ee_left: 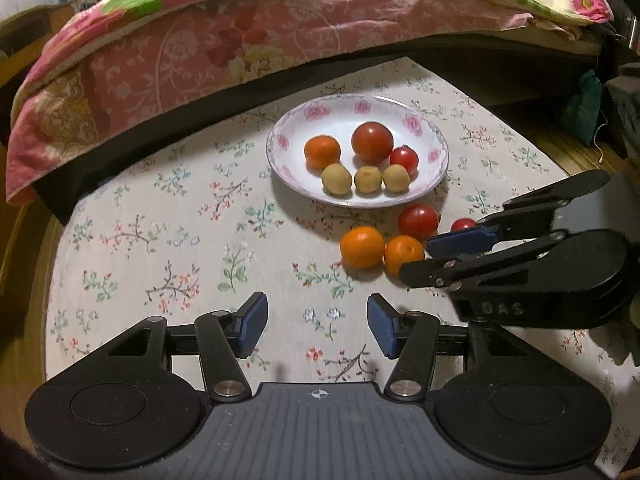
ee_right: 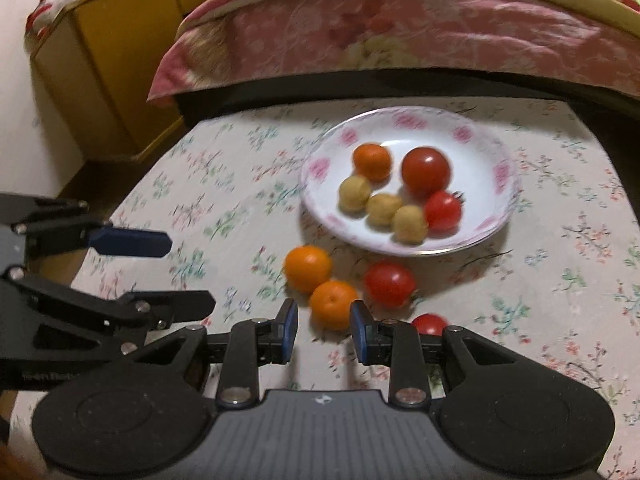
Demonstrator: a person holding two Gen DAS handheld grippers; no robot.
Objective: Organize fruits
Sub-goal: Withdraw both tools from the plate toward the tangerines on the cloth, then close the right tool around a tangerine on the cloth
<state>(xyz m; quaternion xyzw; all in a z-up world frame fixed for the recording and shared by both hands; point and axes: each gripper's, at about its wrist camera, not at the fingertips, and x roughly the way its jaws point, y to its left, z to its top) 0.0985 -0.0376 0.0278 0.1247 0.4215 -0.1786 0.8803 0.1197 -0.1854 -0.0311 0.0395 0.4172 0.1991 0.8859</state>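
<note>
1. The room is dim, with warm yellowish light.
2. The white plate is the brightest thing; soft shadows lie just beside it, under its rim.
3. The right wrist view is blurry around the plate.
4. Far from the plate, edges bend and corners go dark.

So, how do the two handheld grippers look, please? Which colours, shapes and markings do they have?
Both are alike: the left gripper and right gripper have black linkage arms with silver rivets, blue finger pads, two round black discs and a ribbed grey body bearing a small white mark. No cables, hands or sleeves show.
</note>
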